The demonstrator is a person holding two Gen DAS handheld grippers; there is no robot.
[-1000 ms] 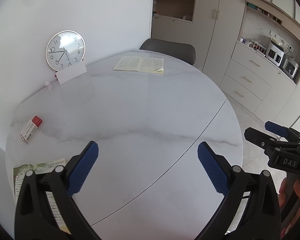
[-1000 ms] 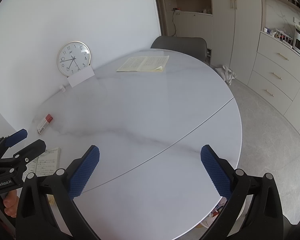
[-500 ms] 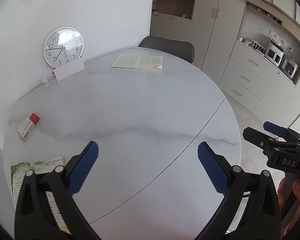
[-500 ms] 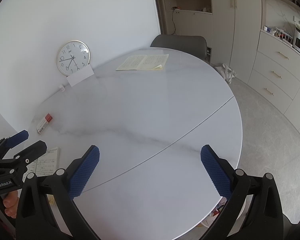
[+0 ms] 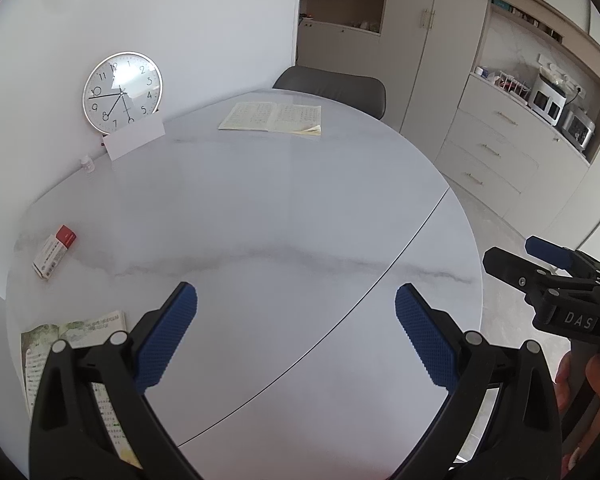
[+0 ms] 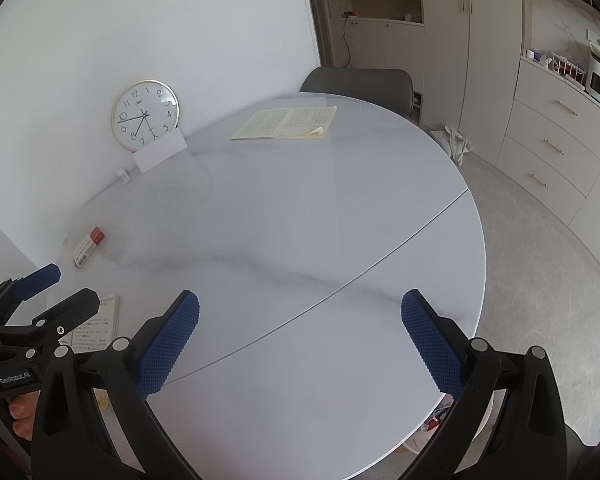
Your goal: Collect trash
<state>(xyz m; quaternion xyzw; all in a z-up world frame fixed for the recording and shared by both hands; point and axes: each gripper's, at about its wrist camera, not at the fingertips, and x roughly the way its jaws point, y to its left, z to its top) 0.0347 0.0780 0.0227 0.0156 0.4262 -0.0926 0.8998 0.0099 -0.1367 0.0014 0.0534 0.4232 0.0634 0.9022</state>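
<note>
A small red-and-white carton [image 5: 54,251] lies near the left edge of the round white marble table [image 5: 260,208]; it also shows in the right wrist view [image 6: 88,247]. A tiny white bottle [image 5: 87,164] stands by the wall. My left gripper [image 5: 296,332] is open and empty above the table's near side. My right gripper [image 6: 300,336] is open and empty, to the right of the left one. Each gripper shows at the edge of the other's view.
An open notebook [image 5: 272,117] lies at the far side. A printed leaflet [image 5: 76,344] lies at the near left. A wall clock [image 5: 122,93] and a white card [image 5: 134,139] lean on the wall. A grey chair [image 5: 332,86] stands behind the table. Cabinets [image 5: 512,152] line the right.
Both grippers have shifted only slightly; the left wrist view has turned a little, and the table objects sit slightly differently in frame. Both stay open and empty.
</note>
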